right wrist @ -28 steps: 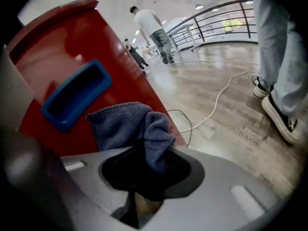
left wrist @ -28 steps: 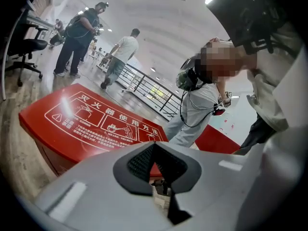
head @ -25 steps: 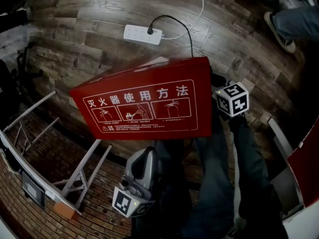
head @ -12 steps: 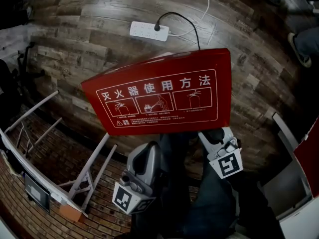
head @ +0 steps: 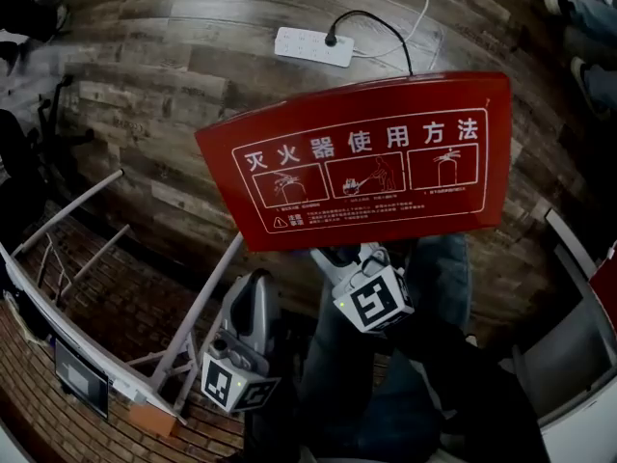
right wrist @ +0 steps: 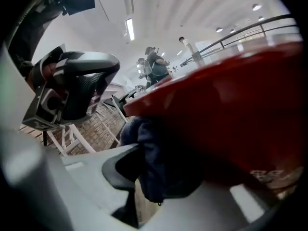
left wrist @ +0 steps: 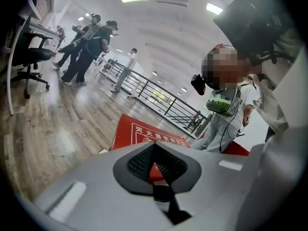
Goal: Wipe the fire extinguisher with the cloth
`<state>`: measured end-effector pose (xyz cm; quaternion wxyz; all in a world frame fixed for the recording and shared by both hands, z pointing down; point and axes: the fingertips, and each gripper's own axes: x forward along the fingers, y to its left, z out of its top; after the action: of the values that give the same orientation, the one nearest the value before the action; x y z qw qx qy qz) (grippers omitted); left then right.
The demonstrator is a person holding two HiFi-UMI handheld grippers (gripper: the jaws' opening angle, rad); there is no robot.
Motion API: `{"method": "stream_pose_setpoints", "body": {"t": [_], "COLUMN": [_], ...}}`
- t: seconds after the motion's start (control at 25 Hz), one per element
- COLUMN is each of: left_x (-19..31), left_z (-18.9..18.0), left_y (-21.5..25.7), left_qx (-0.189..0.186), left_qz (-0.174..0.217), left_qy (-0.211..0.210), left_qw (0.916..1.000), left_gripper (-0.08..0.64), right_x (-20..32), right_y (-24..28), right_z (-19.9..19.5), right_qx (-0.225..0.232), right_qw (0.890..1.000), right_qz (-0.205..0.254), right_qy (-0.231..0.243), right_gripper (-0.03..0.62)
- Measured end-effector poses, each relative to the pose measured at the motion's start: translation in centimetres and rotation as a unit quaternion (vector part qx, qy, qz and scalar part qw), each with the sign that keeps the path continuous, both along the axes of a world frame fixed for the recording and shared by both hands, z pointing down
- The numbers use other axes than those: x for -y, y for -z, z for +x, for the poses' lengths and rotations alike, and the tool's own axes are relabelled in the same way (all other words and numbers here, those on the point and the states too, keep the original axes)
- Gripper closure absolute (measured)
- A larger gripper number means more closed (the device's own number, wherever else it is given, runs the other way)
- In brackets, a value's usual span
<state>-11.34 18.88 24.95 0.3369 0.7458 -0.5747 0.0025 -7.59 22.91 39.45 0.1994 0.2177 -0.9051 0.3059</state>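
A red fire extinguisher box (head: 366, 167) with white printed instructions on its lid stands on the wood floor; no extinguisher itself shows. My right gripper (head: 349, 257) sits at the middle of the box's near edge, with its tips tucked under the rim. In the right gripper view it (right wrist: 163, 177) is shut on a dark blue cloth (right wrist: 161, 158), with the red box (right wrist: 231, 109) close at its right. My left gripper (head: 258, 285) hangs lower left of the box, apart from it. Its jaws (left wrist: 154, 146) meet with nothing held, and the red lid (left wrist: 144, 134) lies ahead.
A white power strip (head: 314, 46) with a black cable lies beyond the box. A white metal frame (head: 183, 326) stands at the left over brick-patterned floor. A white and red cabinet (head: 578, 355) is at the right. People (left wrist: 89, 47) stand in the distance, one person (left wrist: 226, 109) close by.
My right gripper has swung from the box's right end to the middle of its near edge. The left gripper has drifted a little to the left. The box sits further right in view.
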Motion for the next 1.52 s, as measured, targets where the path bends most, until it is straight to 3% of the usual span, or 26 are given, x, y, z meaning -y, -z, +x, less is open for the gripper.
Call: {"method": "stream_pose_setpoints", "body": {"t": [0.08, 0.16, 0.24, 0.36, 0.44, 0.52, 0.6, 0.76, 0.88, 0.96, 1.16, 1.2, 1.28, 1.36, 1.52], "left_x": [-0.1, -1.4, -2.0, -1.7, -1.1, -1.0, -1.5, -2.4, -2.5, -2.4, -1.7, -1.6, -1.4, -1.2, -0.6], "left_z": [-1.0, -1.8, -2.3, -2.7, -2.7, -2.7, -3.0, -3.6, -3.7, -3.7, -3.6, -3.4, -3.1, -2.9, -3.1], "left_y": [0.2, 0.1, 0.0, 0.3, 0.6, 0.5, 0.3, -0.6, -0.8, -0.8, -0.6, -0.6, -0.7, -0.7, -0.4], "left_qx": [-0.002, 0.000, -0.004, -0.020, -0.033, -0.038, -0.035, -0.022, -0.017, -0.016, -0.023, -0.025, -0.029, -0.032, -0.036], "left_qz": [-0.001, 0.001, 0.003, 0.010, 0.017, 0.018, 0.015, 0.003, -0.002, -0.003, 0.003, 0.004, 0.004, 0.004, 0.009], "left_qy": [0.008, -0.004, -0.005, 0.006, 0.016, 0.020, 0.018, 0.014, 0.013, 0.011, 0.006, 0.005, 0.002, 0.000, 0.004], "left_qw": [1.0000, 1.0000, 1.0000, 0.9997, 0.9992, 0.9989, 0.9991, 0.9997, 0.9998, 0.9998, 0.9997, 0.9997, 0.9996, 0.9995, 0.9993], "left_gripper": [0.555, 0.555, 0.555, 0.555, 0.555, 0.555, 0.555, 0.554, 0.554, 0.555, 0.555, 0.555, 0.554, 0.555, 0.555], "right_x": [0.1, 0.5, 1.3, 1.9, 2.0, 2.0, 1.6, -0.2, -0.3, 0.0, 1.2, 1.4, 1.7, 2.1, 2.9], "right_y": [-0.1, 0.3, 1.2, 2.0, 1.7, 1.0, 0.2, 0.3, 1.2, 1.4, 1.7, 1.8, 1.6, 1.9, 5.3], "right_z": [-1.1, 0.0, 3.6, 11.8, 15.8, 16.5, 14.0, 2.5, -4.0, -4.3, 2.8, 5.1, 10.7, 16.5, 24.3], "right_qx": [0.007, -0.009, -0.029, -0.074, -0.130, -0.155, -0.145, -0.059, 0.016, 0.021, -0.034, -0.052, -0.092, -0.142, -0.227], "right_qw": [1.000, 0.999, 0.996, 0.991, 0.986, 0.984, 0.988, 0.998, 1.000, 0.999, 0.995, 0.994, 0.990, 0.976, 0.947], "right_qz": [0.006, 0.043, 0.080, 0.031, 0.036, 0.051, 0.045, 0.025, 0.012, 0.027, 0.092, 0.095, 0.055, 0.038, 0.099], "right_qy": [0.000, 0.007, -0.004, -0.103, -0.100, -0.071, -0.042, 0.024, 0.019, 0.013, 0.004, -0.010, -0.093, -0.162, -0.202], "right_gripper": [0.484, 0.484, 0.485, 0.485, 0.483, 0.485, 0.483, 0.485, 0.485, 0.485, 0.485, 0.485, 0.485, 0.485, 0.485]}}
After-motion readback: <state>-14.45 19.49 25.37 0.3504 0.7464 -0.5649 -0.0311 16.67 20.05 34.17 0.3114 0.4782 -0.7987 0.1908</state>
